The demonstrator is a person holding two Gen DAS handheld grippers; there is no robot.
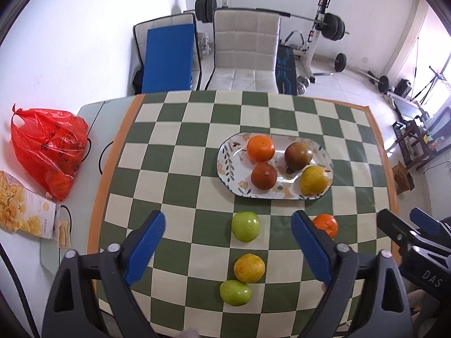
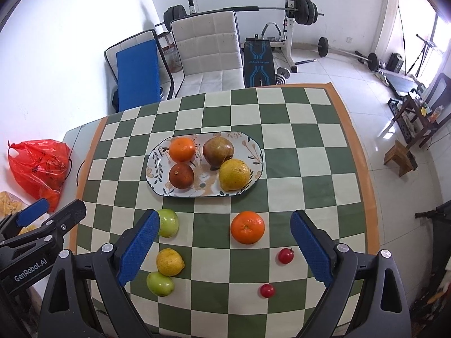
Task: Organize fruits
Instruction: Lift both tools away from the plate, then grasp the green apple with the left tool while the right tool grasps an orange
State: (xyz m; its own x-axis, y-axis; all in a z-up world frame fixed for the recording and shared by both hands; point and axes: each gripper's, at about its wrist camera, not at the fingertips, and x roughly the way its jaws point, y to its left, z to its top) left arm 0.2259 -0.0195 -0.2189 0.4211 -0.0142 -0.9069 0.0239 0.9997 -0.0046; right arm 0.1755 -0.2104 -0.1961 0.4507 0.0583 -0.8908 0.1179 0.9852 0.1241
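An oval flowered plate (image 1: 231, 163) (image 2: 157, 180) on the checked cloth holds an orange (image 1: 260, 148), a dark red-brown fruit (image 1: 263, 176), a brownish pomegranate (image 1: 298, 154) and a yellow citrus (image 1: 314, 179). Nearer me on the cloth lie a green fruit (image 1: 245, 226) (image 2: 167, 222), a yellow citrus (image 1: 249, 268) (image 2: 169, 262), a second green fruit (image 1: 235, 293) (image 2: 159, 283), an orange (image 1: 325, 225) (image 2: 247, 227) and two small red tomatoes (image 2: 285, 255) (image 2: 267, 290). My left gripper (image 1: 228, 225) hangs open above the green fruit, empty. My right gripper (image 2: 222, 222) is open above the loose orange, empty.
A red plastic bag (image 1: 48, 149) and a snack box (image 1: 22, 211) lie on the bare table left of the cloth. A padded chair (image 1: 245, 53) stands behind the table, with weight equipment (image 1: 324, 28) beyond. The cloth's right side is bare.
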